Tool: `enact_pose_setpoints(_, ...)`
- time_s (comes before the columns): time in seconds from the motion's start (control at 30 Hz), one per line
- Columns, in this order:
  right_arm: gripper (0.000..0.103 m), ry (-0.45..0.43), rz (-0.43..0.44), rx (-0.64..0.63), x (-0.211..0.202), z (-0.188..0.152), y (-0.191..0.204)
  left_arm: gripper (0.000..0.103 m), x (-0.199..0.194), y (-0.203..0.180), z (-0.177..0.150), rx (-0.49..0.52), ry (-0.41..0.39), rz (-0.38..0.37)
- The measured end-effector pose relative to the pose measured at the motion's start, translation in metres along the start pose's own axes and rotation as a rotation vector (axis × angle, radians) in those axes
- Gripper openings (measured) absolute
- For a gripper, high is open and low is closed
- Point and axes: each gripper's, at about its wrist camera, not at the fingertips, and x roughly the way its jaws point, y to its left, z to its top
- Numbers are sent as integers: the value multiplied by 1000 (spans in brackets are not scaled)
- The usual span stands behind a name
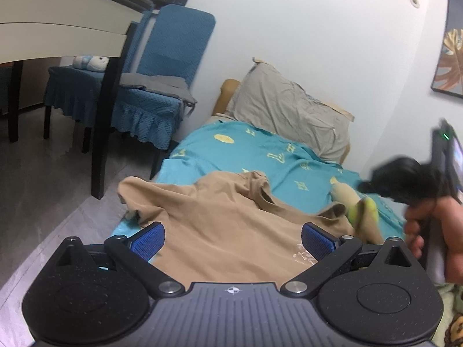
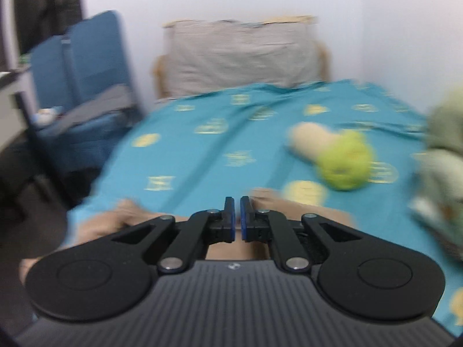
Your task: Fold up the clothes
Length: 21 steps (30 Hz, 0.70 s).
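Home bedroom, bed (image 1: 260,156) had a teal patterned sheet, grey pillow (image 1: 292,107) stood against the wall, blue-covered chairs (image 1: 162,81) sat beside it, framed picture (image 1: 451,52) hung nearby

My left tongs (image 1: 233,238) are hovering over the near part of the shirt (image 1: 220,225), which is lying on the bedsheet (image 1: 260,156) at the bed's near left. The plush toy (image 1: 354,205) is resting just right of the shirt. The pillow (image 1: 289,107) is leaning against the wall at the far end. The chair (image 1: 162,86) is standing left of the bed, the table (image 1: 63,29) farther left.
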Motion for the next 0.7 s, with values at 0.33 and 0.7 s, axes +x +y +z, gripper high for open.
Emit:
enact_pose_setpoints(0.33,9,32,61,-112,35,-20,39,101,22,23,-3,-19,60,31)
enact_pose_setpoints(0.7,103,-156,16,-124,-153,-63,8,101,14,-5,-10,104,31,-2)
